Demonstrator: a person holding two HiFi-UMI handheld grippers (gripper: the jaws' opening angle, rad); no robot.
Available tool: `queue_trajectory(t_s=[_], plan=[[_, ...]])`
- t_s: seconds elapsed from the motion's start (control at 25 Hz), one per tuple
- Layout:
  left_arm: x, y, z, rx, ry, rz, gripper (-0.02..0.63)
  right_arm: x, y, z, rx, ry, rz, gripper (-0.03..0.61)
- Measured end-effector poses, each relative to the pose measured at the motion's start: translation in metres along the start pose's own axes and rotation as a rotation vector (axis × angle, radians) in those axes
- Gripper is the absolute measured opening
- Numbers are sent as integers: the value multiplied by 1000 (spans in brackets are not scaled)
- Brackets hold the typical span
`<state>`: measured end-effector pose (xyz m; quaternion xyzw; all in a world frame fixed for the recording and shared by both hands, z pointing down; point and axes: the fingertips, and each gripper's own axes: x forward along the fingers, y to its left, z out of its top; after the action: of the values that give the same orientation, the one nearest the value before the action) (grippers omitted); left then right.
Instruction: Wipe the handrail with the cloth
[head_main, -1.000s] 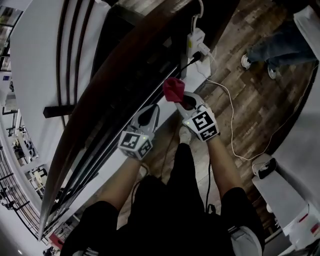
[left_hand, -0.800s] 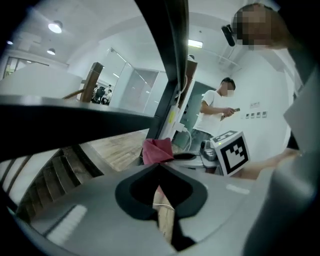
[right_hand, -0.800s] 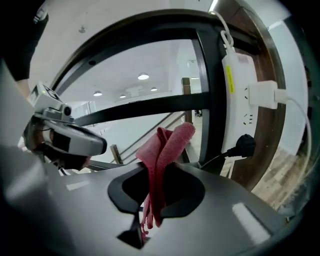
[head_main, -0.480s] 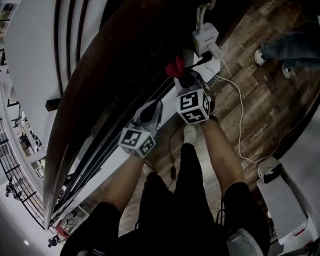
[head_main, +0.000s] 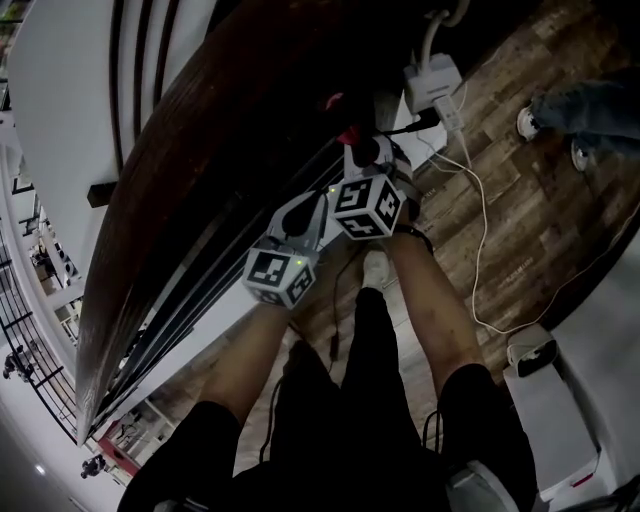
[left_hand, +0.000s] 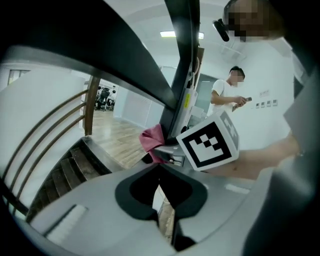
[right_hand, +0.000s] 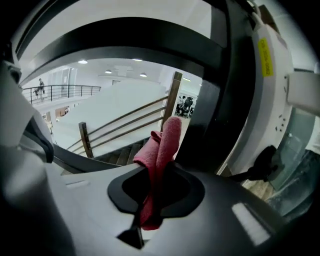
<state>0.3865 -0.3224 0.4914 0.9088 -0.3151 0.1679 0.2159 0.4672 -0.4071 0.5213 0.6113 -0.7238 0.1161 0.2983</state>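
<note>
The dark wooden handrail runs on a slant from upper right to lower left. My right gripper is shut on the red cloth, close against the rail's near edge; only a scrap of cloth shows there. In the right gripper view the folded cloth stands up from the shut jaws of the right gripper, under the handrail. My left gripper sits just left of the right one, below the rail. Its jaws are shut with nothing in them, and the cloth shows beyond them.
A white power box with a cable lies on the wood floor at right. Someone's shoes stand at the far right. A white machine sits at the lower right. Stairs drop below the rail; a person stands beyond.
Both grippers have moved up and left toward the handrail. The right one carried the cloth against the rail's edge, so less of the cloth shows from above.
</note>
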Motion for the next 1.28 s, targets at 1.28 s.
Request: queue_trajectory(t_s=[1.28], plan=[[-109,59,-43,-100,-56,204,0,-22,97,-7,148,68,181,38]])
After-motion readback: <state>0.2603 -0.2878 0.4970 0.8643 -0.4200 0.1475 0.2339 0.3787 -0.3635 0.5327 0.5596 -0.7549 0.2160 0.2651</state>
